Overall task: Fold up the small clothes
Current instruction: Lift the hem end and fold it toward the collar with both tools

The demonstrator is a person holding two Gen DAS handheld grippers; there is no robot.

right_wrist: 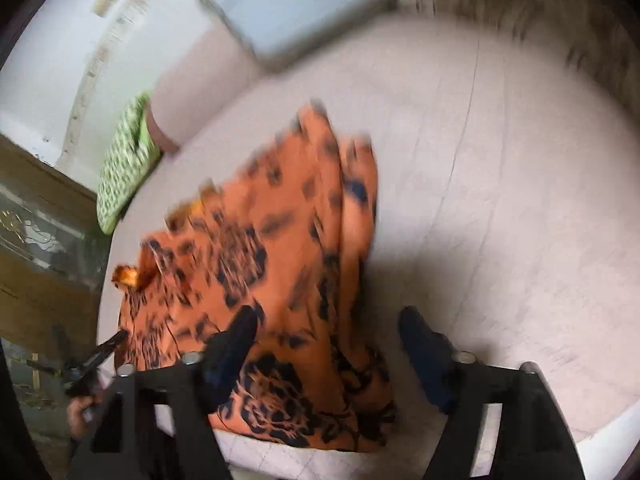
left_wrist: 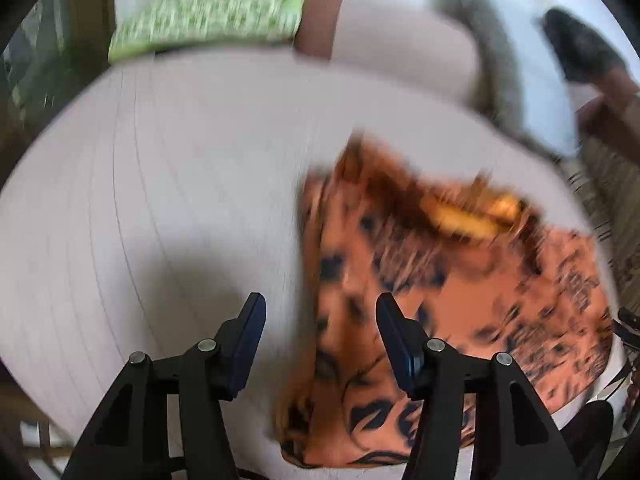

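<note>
Orange garment [left_wrist: 460, 280] with a dark floral print, lying loosely gathered on a pale quilted bed surface [left_wrist: 180, 200]; it fills the lower right of the left wrist view and the centre to lower left of the right wrist view. Both views are motion-blurred, so hems, seams and any sleeve outline cannot be made out. The left gripper [left_wrist: 320, 340] hovers with its jaws spread and nothing between them, one finger over bare bedding and the other over the garment's left edge. The right gripper [right_wrist: 326, 344] is likewise spread and empty, its left finger over the printed cloth and its right finger over the bedding beside the cloth. A yellow-orange patch [left_wrist: 476, 216] shows near the garment's far end; what it is cannot be told. A green patterned cushion [left_wrist: 208, 12] lies at the upper left of the left wrist view, well apart from the garment. Risks, as judged from this layout: the cloth is bunched into several overlapping pleats, so a closing jaw may take more than one layer and carry a crease into the fold; a jaw set too low may pinch the bedding along with the fabric; and because the garment sits close to the near bed edge at the bottom of the right wrist view, a pull toward the holder could drag it off.
</note>
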